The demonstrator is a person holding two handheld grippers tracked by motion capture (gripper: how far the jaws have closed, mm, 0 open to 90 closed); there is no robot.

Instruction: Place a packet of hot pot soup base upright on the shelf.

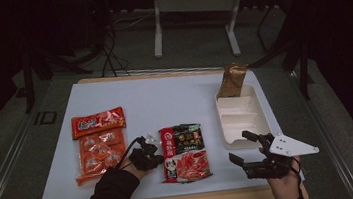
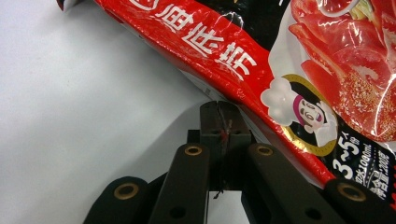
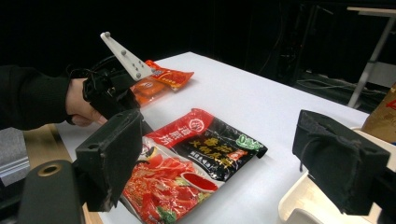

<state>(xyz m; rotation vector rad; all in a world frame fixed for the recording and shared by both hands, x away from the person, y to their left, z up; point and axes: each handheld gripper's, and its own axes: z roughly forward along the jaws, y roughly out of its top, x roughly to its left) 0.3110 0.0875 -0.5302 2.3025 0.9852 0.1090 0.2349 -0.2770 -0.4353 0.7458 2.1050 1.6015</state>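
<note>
The hot pot soup base packet is flat and shiny. It is red down one side and black at the top, with a picture of red soup and a little cartoon cook on it. It lies on the white surface, near the front edge and about in the middle.

The left gripper sits just beside the packet's left edge. In the left gripper view its two black jaws are pressed together with nothing between them, and their tips are right under the packet's red edge. I cannot tell if they touch it.

The right gripper is at the front right of the surface, with its jaws wide apart and empty. It is a little way off from the packet.

To the left lies an orange pack of small sauce cups, near the left gripper. To the right is a white tray with sections. A brown pouch leans in the tray's far end. Nothing lies on top of the packet.
</note>
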